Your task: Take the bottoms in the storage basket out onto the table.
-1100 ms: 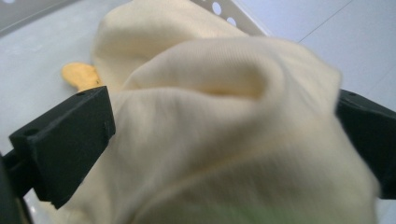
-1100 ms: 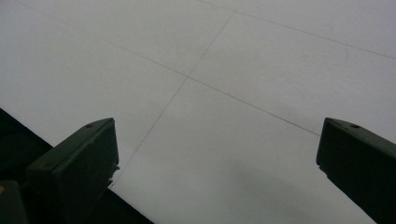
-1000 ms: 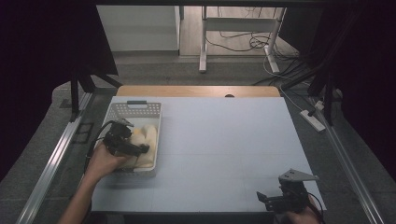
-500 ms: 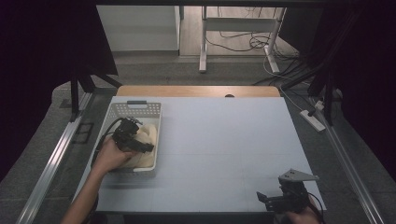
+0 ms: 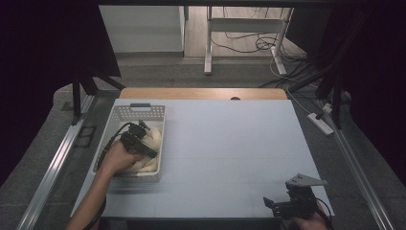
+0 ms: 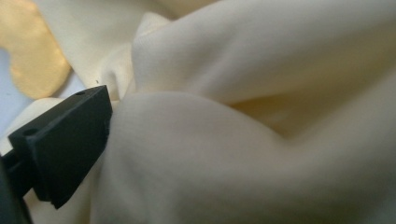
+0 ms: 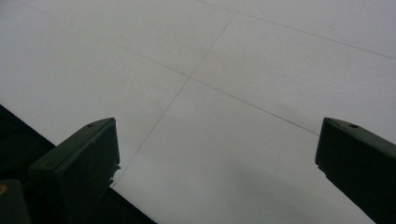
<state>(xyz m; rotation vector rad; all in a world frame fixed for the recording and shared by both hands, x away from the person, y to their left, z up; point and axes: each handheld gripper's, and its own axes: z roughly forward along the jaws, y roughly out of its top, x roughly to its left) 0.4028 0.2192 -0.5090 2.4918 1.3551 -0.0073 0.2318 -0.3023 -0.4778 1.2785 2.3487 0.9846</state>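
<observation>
Far left of the table (image 5: pixel 230 143): a white perforated basket (image 5: pixel 125 113) with a dark handle on its far rim, standing lengthwise near the table's left edge. Inside it lies a heap of cream-coloured cloth (image 5: pixel 153 139), bunched in soft folds that fill the basket's near and middle part. The left hand (image 5: pixel 116 157) comes in from the near left and holds the left gripper (image 5: pixel 142 128) down into the basket, its cable looping over the left wall. In the left gripper view the cloth (image 6: pixel 243 121) lies pressed up against the claw: one black jaw shows at lower left with a fold lying against its inner face, the other jaw is buried under fabric, so whether the claw is pinching the cloth or merely pushed into it cannot be told. A yellower patch of material shows at that view's upper left. Middle of the table: bare pale surface with faint seam lines. Near right corner: the right gripper (image 5: pixel 280 206), grey plate on top, held low over the table well apart from the basket. Its own view shows both jaws spread wide with bare table (image 7: pixel 233 93) between them.
</observation>
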